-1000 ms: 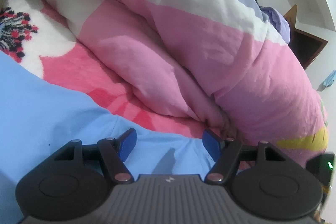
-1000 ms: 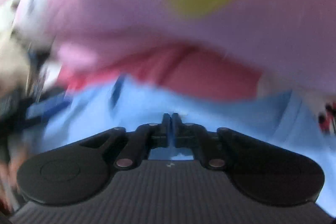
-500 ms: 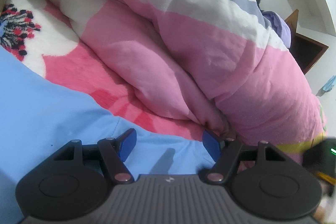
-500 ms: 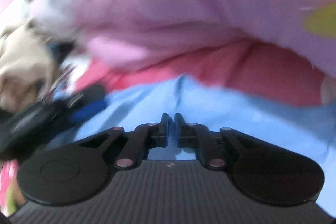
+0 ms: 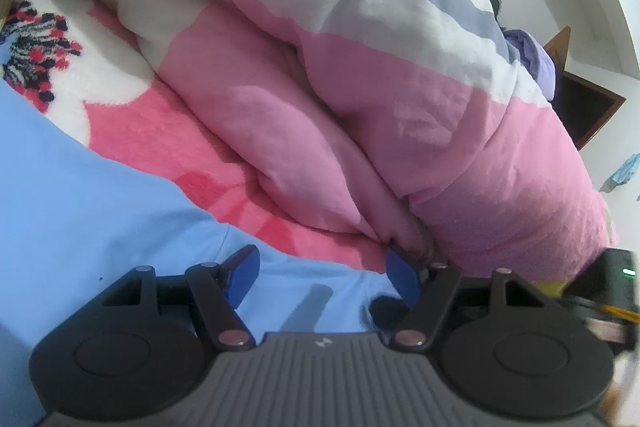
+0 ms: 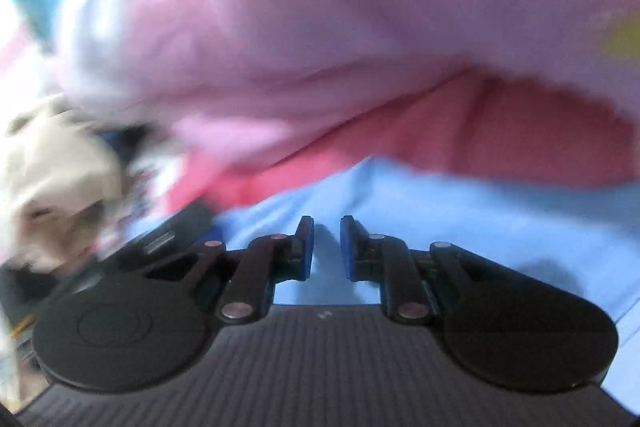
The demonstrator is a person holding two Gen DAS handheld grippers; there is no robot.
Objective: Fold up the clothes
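A light blue garment (image 5: pixel 88 211) lies flat on a pink fleece blanket (image 5: pixel 160 139). My left gripper (image 5: pixel 322 273) hovers low over the garment's far edge, open wide with nothing between its blue pads (image 5: pixel 240 275). In the blurred right wrist view, the right gripper (image 6: pixel 326 245) is also low over the blue garment (image 6: pixel 460 211). It is open by a narrow gap, and only flat cloth shows between the fingers. Each gripper shows at the edge of the other's view: the right gripper (image 5: pixel 616 279) and the left gripper (image 6: pixel 172 243).
A bulky pink and white duvet (image 5: pixel 380 87) is heaped just beyond the garment, close to both grippers. A dark wooden piece of furniture (image 5: pixel 588 107) stands by the white wall at far right. A blurred pale shape (image 6: pixel 52 183) sits at the left of the right wrist view.
The right gripper has gone from shut to slightly open and its view has swung right. The left gripper stayed open and moved only a little.
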